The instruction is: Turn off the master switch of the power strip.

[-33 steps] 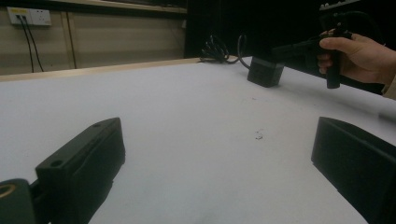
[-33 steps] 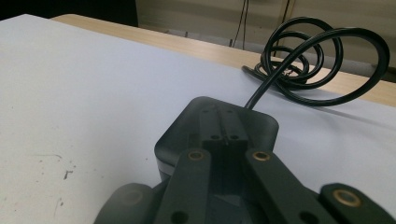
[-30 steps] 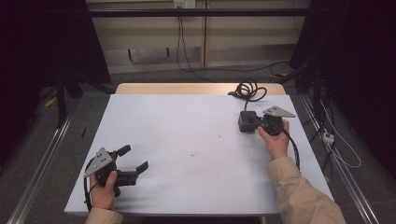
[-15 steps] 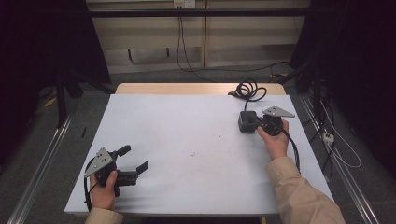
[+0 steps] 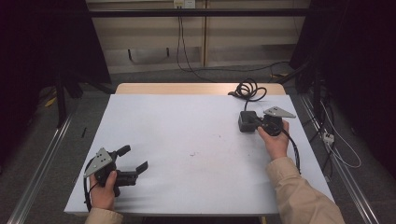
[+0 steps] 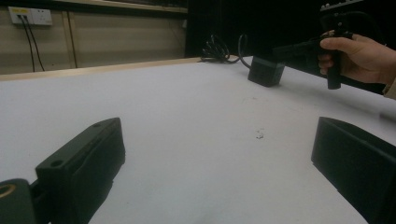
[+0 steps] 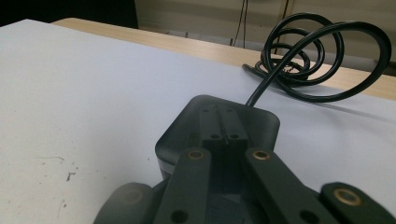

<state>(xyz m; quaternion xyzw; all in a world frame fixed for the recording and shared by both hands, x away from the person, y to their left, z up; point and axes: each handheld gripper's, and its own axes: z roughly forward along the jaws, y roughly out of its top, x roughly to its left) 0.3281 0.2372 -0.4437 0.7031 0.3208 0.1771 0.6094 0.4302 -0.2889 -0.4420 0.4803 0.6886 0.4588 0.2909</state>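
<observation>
While its coiled cable [image 7: 308, 56] trails back, matte black power adapter [image 7: 219, 126], rounded corners, right gripper [image 7: 223, 125] jaws closed above it, left gripper [image 5: 133, 161] spread wide.

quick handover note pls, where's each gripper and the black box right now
Left gripper: jaws wide open, nothing between them, low over the table's near left corner.
Right gripper: jaws together, resting on top of the black box at the far right; whether they pinch anything cannot be told.
The box's cable lies coiled at the far edge.
Done: right gripper is at the box. Left: box not lifted, cable untouched.
</observation>
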